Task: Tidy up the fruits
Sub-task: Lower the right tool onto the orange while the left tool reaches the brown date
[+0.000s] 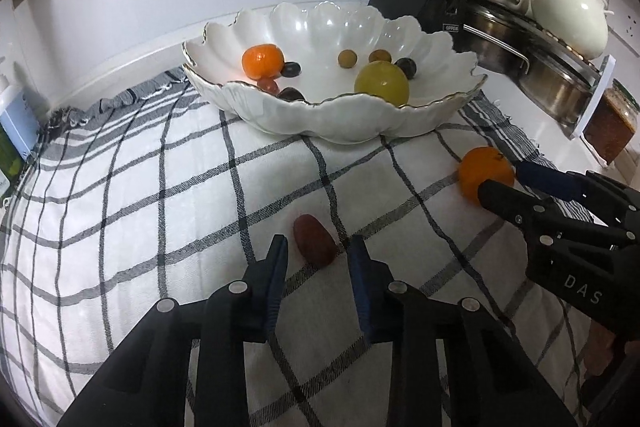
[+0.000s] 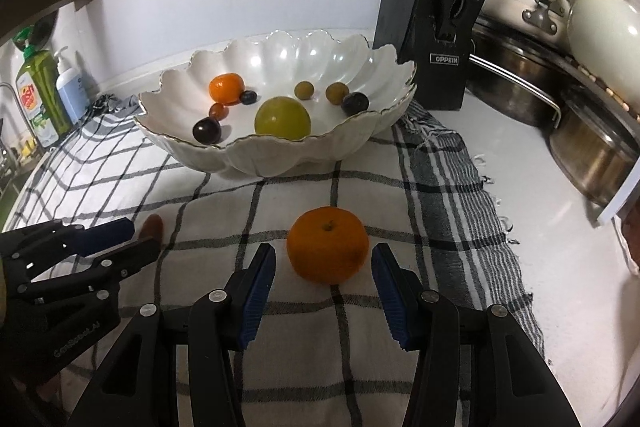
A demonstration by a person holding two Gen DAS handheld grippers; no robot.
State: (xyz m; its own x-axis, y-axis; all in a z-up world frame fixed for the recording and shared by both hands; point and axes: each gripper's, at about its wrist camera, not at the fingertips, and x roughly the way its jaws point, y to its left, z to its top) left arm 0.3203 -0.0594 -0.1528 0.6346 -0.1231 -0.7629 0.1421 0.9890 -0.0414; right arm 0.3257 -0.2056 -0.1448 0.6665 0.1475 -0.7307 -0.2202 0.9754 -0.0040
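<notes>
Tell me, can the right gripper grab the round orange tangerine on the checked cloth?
Probably yes. The round orange tangerine sits just ahead of the right gripper, whose open fingers flank it with nothing between.

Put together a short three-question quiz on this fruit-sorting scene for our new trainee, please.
1. True or false: the orange on the cloth lies between the right gripper's open fingers, not yet squeezed.
2. Which fruit is the left gripper lined up on: A) the reddish-brown oblong fruit, B) the green plum, C) a dark grape?
3. How many orange citrus fruits already lie in the scalloped white bowl?

Key:
1. True; gaps show on both sides.
2. A; it lies on the checked cloth just past the fingertips.
3. One.
</notes>
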